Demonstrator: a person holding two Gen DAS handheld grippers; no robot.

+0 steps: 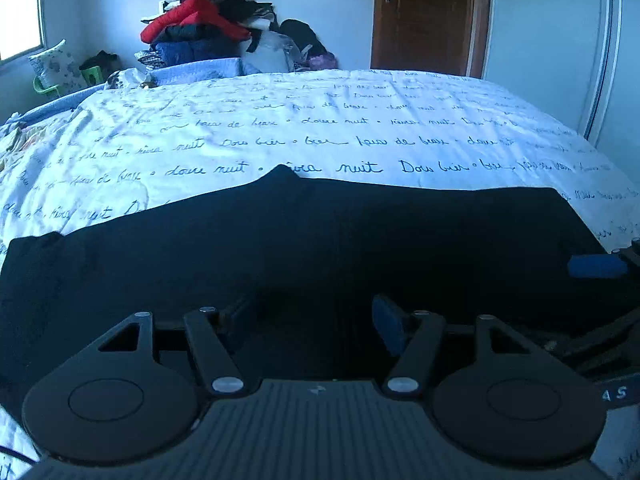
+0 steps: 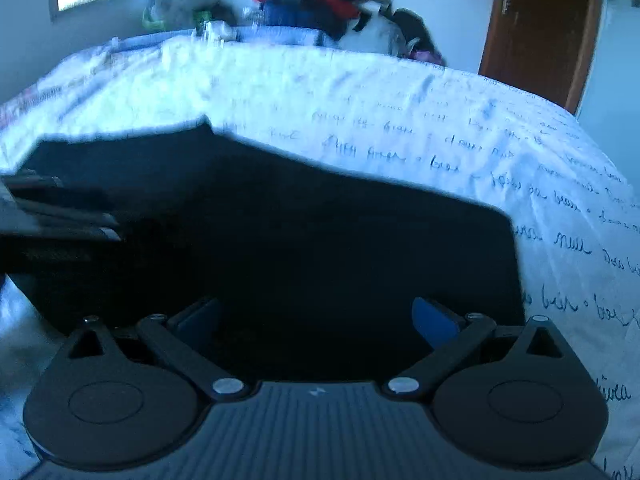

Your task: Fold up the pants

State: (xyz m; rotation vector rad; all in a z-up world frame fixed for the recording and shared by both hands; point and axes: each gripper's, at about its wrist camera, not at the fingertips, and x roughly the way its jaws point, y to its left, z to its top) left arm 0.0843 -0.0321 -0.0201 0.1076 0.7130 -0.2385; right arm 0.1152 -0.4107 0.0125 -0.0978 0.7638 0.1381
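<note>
from the left wrist: the pants (image 1: 320, 248) lie flat on the bed (image 1: 320, 120), a dark band with its long axis running side to side across the view, directly ahead of and under the left claw (image 1: 308, 320). its jaws stand partly spread with nothing pinched; only the right blue pad shows clearly, the other is lost against the dark cloth. the right claw's blue pad (image 1: 598, 266) pokes in at the right edge, over that end of the pants.

from the right wrist (blurred): the right claw (image 2: 316, 316) is spread wide and empty, with the pants (image 2: 280, 232) spread beneath and ahead of it. their right end stops just past its right pad. the left claw (image 2: 60, 216) shows at the left edge, over the cloth. by my reading each claw sits nearest its own end, so the next fold likely runs along that long axis.
</note>
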